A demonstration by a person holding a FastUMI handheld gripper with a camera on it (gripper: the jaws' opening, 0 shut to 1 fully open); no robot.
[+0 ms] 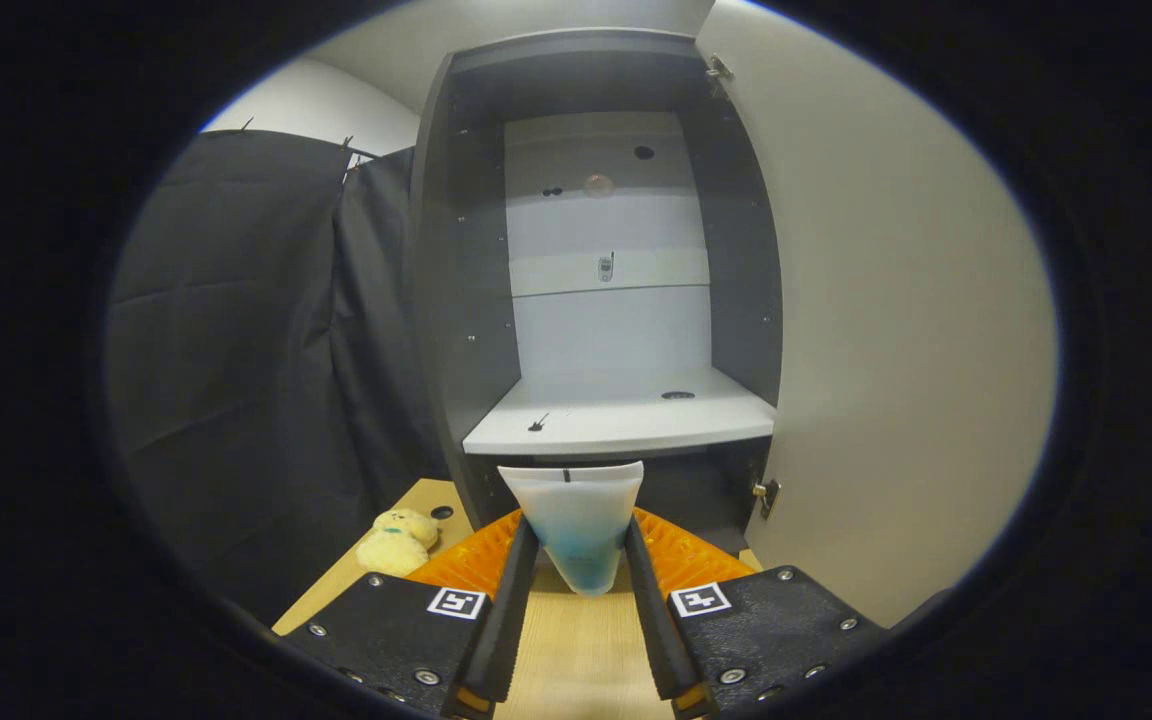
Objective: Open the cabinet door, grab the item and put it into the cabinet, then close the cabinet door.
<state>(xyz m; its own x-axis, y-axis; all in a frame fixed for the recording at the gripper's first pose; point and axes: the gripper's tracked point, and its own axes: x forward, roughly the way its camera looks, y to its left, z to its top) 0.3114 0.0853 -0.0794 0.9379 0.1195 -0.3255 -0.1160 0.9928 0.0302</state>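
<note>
Cabinet [596, 250]: door [886, 330] swung wide, shelf [626, 420] bare.
Gripper [581, 560]: I hold its fingers clamped on tube [576, 515].
Writing: none legible.

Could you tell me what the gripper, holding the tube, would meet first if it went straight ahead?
Probably the cabinet: the gripper, shut on the tube, points near its shelf front edge; depth is unclear.

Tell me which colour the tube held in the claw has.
The tube is whitish, fading to blue toward its lower end, seen in the gripper view.
</note>
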